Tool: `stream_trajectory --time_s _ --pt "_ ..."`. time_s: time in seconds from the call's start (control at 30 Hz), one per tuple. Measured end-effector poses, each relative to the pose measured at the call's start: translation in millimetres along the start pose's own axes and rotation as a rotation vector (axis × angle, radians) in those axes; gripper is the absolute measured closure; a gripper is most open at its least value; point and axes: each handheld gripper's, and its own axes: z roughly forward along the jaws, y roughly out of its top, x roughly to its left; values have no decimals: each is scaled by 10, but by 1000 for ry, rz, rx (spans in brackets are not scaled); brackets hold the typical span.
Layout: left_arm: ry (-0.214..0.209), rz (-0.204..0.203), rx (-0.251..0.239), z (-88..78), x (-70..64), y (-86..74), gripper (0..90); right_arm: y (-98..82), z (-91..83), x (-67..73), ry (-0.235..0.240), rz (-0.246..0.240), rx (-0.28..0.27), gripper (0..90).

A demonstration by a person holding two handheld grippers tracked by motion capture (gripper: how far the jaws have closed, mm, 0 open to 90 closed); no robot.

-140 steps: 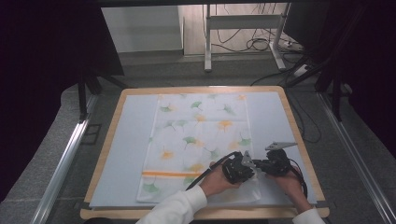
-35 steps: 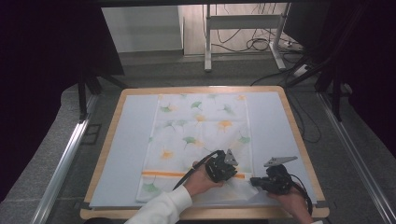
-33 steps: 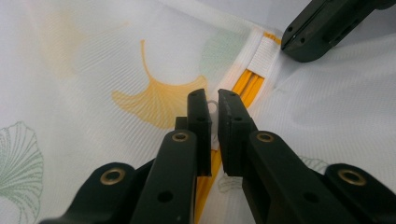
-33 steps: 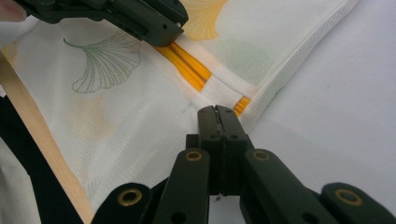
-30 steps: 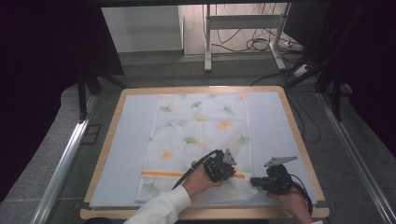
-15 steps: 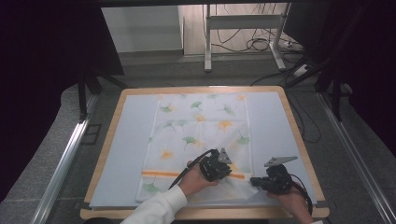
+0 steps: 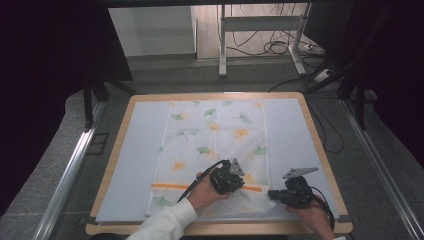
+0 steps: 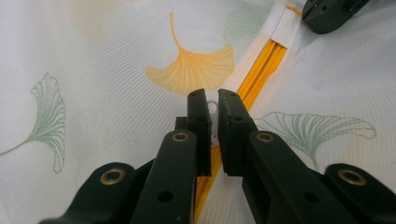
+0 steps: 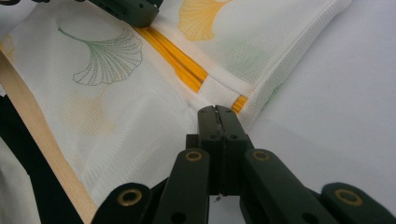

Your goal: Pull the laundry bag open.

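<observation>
- The counter (image 7: pixel 125 165), wood-rimmed with a pale blue mat on it, carries everything; places below are given from the orange zipper.
- A white mesh laundry bag (image 7: pixel 215 135) printed with ginkgo leaves lies flat in the middle of the counter, most of it beyond the zipper and a short strip on the person's side of it. Judging by its weave and folds, it is light, soft and limp: it should bunch and slide on the mat if pulled without an anchor.
- The orange zipper (image 8: pixel 261 70) runs across the bag near its close end.
- The right gripper (image 9: pixel 218 122) sits at the zipper's right end, its fingers pressed together on the bag's cloth just beside the white end tab (image 9: pixel 218 88), pinning that corner.
- The left gripper (image 8: pixel 212 116) is on the zipper line, left of the right one, fingers narrowed on the small white zipper pull (image 8: pixel 213 108).
- The pull looks small and slick; the sensible hold is the tab itself, drawn along the zipper while the cloth end stays pinched.
</observation>
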Motion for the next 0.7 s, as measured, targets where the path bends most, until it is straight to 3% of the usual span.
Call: stream_trajectory --time_s 0.7 --pt "22 -17 -15 -157 92 -227 844 -7 0 -6 4 -2 -6 899"
